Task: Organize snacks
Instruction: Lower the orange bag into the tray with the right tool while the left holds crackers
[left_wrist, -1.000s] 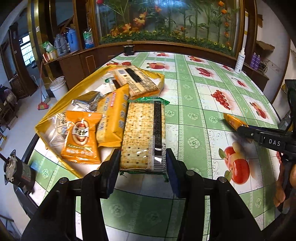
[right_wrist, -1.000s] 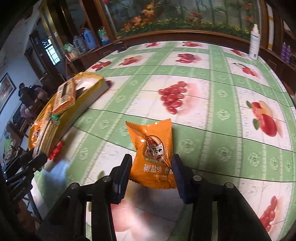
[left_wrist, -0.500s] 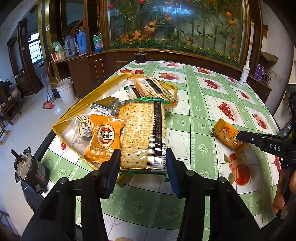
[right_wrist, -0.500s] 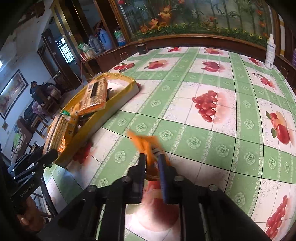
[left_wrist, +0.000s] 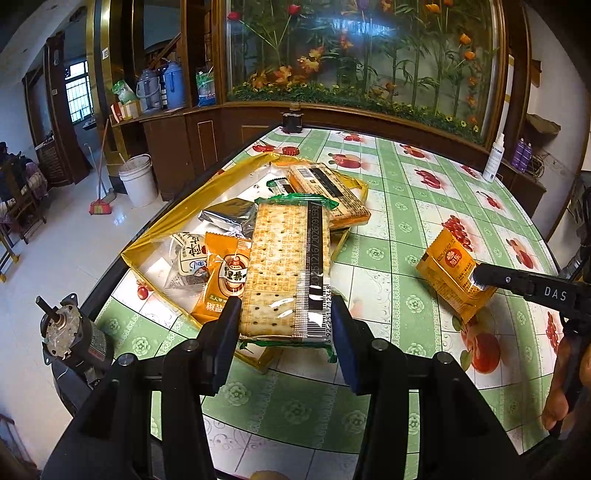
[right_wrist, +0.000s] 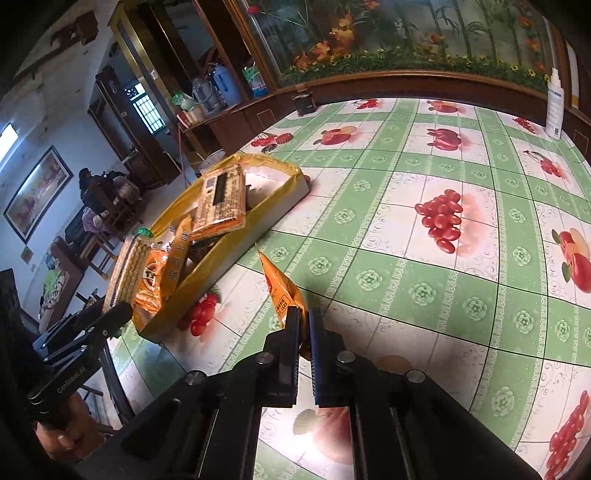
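Left wrist alone, motor (left_wrist: 75, 341) off-table, right tongs (right_wrist: 303, 332) pinching packet (right_wrist: 282, 291)

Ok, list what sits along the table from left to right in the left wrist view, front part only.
Small grey motor at the table edge → orange snack pouch in the yellow tray → long cracker pack between the left gripper's jaws → orange packet pinched by the right gripper.

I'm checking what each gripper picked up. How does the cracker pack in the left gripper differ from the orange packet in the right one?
The cracker pack is long, clear-wrapped with green ends; the orange packet is small and opaque. The left gripper spans the pack's width; the right gripper is pinched nearly shut on the packet's edge. The pack sits over the yellow tray; the packet hangs over bare tablecloth. Both are held.
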